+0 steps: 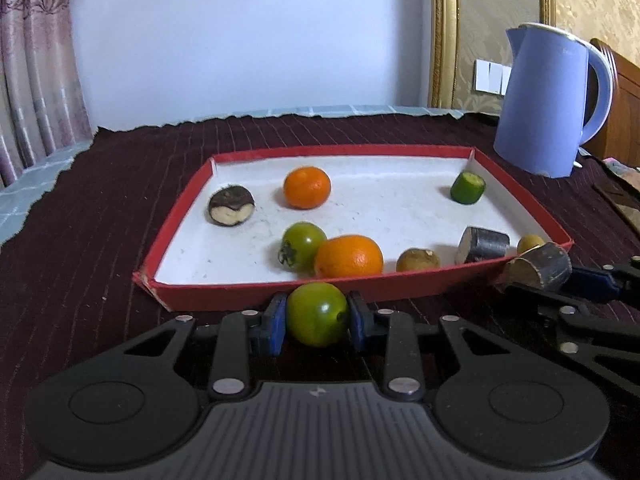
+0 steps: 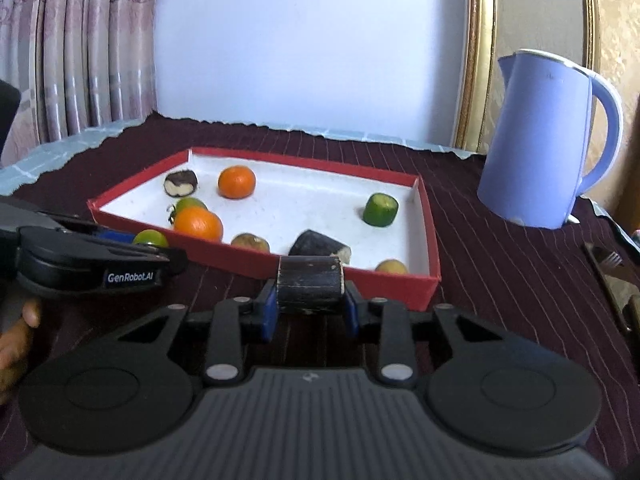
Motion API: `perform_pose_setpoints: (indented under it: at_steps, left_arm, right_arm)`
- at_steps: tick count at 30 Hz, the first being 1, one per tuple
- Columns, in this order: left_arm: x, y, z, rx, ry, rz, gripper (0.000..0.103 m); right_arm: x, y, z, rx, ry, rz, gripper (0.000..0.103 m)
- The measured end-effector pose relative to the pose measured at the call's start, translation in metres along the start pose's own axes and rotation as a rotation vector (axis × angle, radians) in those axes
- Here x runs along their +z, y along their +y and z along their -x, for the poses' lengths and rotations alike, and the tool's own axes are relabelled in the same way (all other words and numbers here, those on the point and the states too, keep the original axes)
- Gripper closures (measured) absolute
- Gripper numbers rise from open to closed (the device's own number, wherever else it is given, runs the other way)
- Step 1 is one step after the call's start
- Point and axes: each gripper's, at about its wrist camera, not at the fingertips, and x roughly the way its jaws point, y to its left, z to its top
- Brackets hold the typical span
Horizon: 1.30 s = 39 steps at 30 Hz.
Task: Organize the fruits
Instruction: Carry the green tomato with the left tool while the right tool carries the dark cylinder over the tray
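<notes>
My left gripper is shut on a green tomato, held just in front of the near wall of a red tray with a white floor. My right gripper is shut on a dark cylindrical piece with a pale cut end, held at the tray's near edge; it also shows in the left wrist view. In the tray lie two oranges, a second green tomato, a green cucumber piece, a dark round piece, another dark chunk and small brownish fruits.
A blue electric kettle stands behind the tray at the right on the dark red striped cloth. A fork lies at the far right. Curtains hang at the left, and a white wall stands behind the table.
</notes>
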Motion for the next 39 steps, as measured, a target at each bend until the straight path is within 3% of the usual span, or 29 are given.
perform_pose_setpoints:
  at_steps: [5,9,11,19,27,39]
  left_arm:
    - [0.013,-0.002,0.006,0.014,-0.010,-0.009,0.072]
    - [0.024,-0.007,0.011,0.130,-0.118,-0.048,0.072]
    - [0.028,-0.005,0.011,0.126,-0.138,-0.040,0.072]
    - [0.029,0.006,-0.004,0.089,-0.095,0.026,0.072]
    - [0.048,0.022,-0.005,0.122,-0.119,0.074,0.072]
    - [0.041,0.010,-0.021,0.171,-0.113,0.011,0.072]
  right_arm:
    - [0.007,-0.003,-0.007,0.006,-0.033,-0.024,0.072]
    - [0.013,-0.007,-0.013,0.025,-0.080,-0.046,0.072]
    - [0.014,-0.009,-0.016,0.027,-0.098,-0.057,0.072]
    - [0.012,-0.009,-0.017,0.005,-0.099,-0.059,0.072]
    - [0.019,-0.016,-0.025,-0.014,-0.103,-0.082,0.072]
    - [0.023,-0.021,-0.036,0.005,-0.104,-0.106,0.072]
